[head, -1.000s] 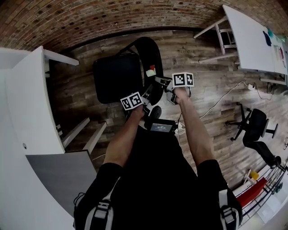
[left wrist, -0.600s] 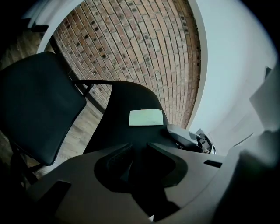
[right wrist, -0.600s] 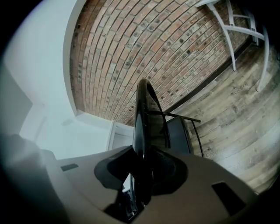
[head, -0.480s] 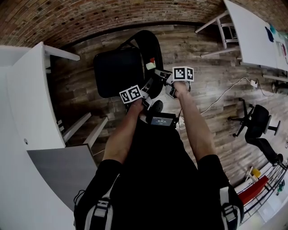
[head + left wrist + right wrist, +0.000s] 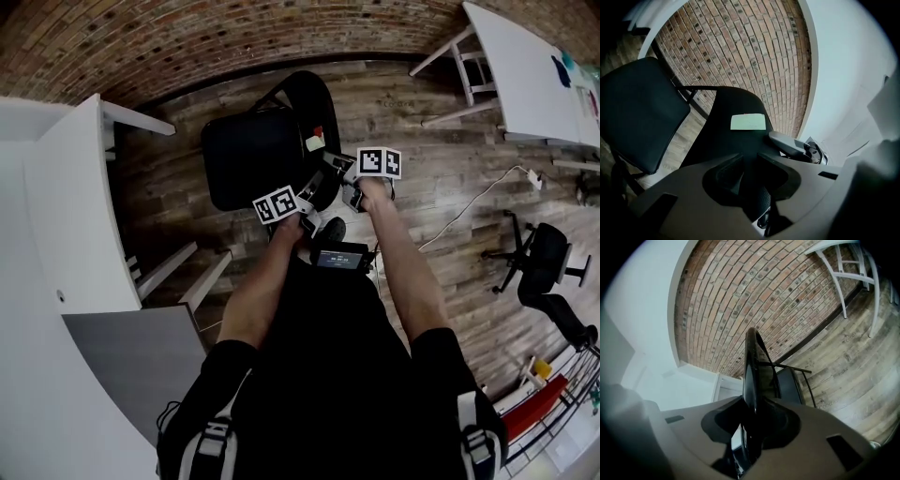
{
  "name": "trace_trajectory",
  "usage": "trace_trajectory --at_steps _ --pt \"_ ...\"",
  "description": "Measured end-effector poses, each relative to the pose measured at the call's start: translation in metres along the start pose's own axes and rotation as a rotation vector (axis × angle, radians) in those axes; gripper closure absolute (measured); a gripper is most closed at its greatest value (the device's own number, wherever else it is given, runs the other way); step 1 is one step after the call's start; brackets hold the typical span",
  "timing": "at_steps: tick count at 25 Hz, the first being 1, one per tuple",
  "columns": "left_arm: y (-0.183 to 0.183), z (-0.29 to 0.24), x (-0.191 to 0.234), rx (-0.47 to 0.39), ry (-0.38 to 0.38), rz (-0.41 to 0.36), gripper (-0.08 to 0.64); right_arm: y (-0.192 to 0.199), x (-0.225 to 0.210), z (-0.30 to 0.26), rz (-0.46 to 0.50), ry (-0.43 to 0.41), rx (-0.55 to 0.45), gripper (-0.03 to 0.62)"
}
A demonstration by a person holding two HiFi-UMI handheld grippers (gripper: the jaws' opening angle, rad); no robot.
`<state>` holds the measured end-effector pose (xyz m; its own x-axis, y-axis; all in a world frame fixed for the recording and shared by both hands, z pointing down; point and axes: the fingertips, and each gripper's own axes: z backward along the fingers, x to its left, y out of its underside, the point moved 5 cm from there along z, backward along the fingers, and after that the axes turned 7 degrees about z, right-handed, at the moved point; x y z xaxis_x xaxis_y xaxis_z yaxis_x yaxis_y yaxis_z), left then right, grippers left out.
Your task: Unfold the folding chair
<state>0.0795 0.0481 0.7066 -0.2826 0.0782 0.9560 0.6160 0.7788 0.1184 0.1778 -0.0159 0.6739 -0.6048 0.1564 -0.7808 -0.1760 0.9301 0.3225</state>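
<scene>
The folding chair (image 5: 272,141) stands on the wooden floor (image 5: 431,187) before the brick wall (image 5: 234,37), beside a white table (image 5: 66,206). Its seat (image 5: 248,155) is already down and almost level, and the backrest (image 5: 317,103) rises behind it. The left tool (image 5: 309,199) is closed narrowly on the lower part of the backrest, and the right tool (image 5: 336,169) holds its thin side edge. Compared with a second ago, almost nothing has changed: both tools keep their places and the seat has the same angle. I judge the unfolding is finished or nearly so, with only the release left.

Right tongs (image 5: 753,417) pinch chair backrest (image 5: 751,363) — brick wall (image 5: 754,291) behind.
</scene>
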Motion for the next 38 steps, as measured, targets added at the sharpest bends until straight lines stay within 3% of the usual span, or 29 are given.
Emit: trace_trajectory --at_steps 11,23,32,38 --pt "0.000 -0.010 -0.007 -0.075 -0.068 0.001 0.474 -0.013 -0.005 -0.003 0.030 0.039 0.061 0.489" --pt "0.006 0.010 -0.022 -0.071 -0.019 -0.063 0.476 -0.004 0.001 -0.007 0.048 -0.027 0.080 0.489" --pt "0.021 0.031 -0.051 -0.101 0.065 -0.075 0.476 0.008 0.001 0.007 0.000 -0.141 -0.008 0.488" --pt "0.030 0.037 -0.058 -0.053 0.082 -0.094 0.476 0.031 -0.007 0.036 -0.089 -0.168 -0.116 0.485"
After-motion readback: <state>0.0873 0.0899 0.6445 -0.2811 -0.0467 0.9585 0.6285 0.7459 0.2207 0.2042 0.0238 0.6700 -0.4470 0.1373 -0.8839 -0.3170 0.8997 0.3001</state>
